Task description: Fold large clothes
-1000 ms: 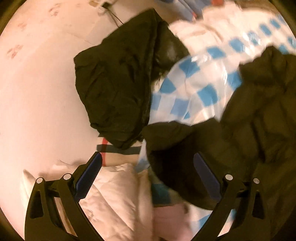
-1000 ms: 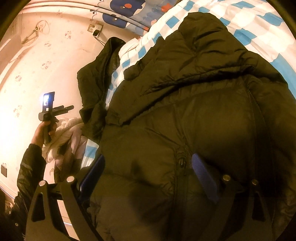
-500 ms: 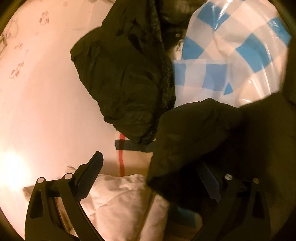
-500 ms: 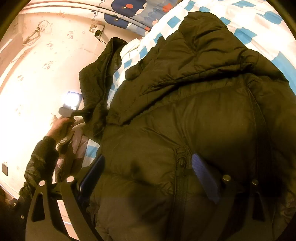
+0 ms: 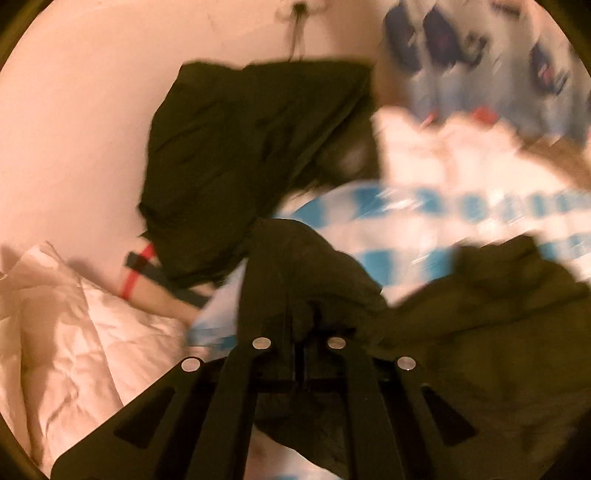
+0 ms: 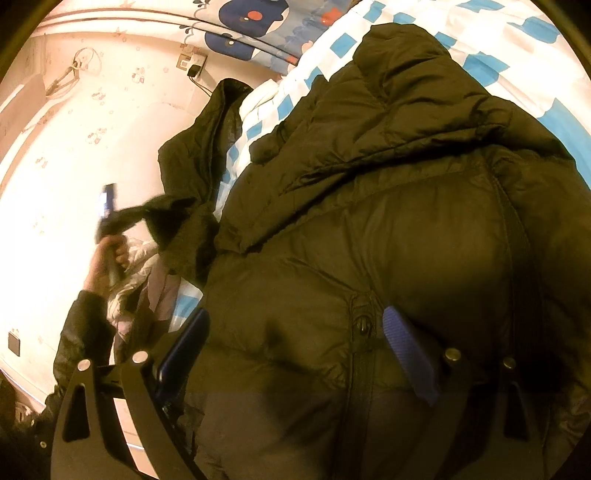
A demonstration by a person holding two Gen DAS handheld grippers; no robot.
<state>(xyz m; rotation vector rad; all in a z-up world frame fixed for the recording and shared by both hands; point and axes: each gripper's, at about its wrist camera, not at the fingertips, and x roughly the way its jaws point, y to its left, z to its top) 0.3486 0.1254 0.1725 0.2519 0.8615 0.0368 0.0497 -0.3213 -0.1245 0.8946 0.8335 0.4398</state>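
A large dark olive puffer jacket point(image 6: 369, 229) lies spread over a blue-and-white checked bedspread point(image 6: 476, 22). My right gripper point(image 6: 295, 350) is open, its blue-padded fingers resting either side of the jacket's zipper pull point(image 6: 364, 325). My left gripper point(image 5: 301, 328) is shut on the jacket's sleeve end point(image 5: 295, 266) and holds it lifted; it also shows in the right wrist view point(image 6: 122, 218), held at the left with the sleeve pulled out. The left wrist view is blurred by motion.
A second dark garment point(image 5: 236, 166) lies bunched against the pink wall point(image 5: 74, 110). A white quilted blanket point(image 5: 74, 332) lies at lower left. A cartoon-print pillow point(image 6: 255, 33) and a wall socket point(image 6: 192, 62) are at the bed's head.
My left gripper has closed on the jacket's sleeve end and lifted it, swinging the view. The right gripper has stayed open on the jacket front.
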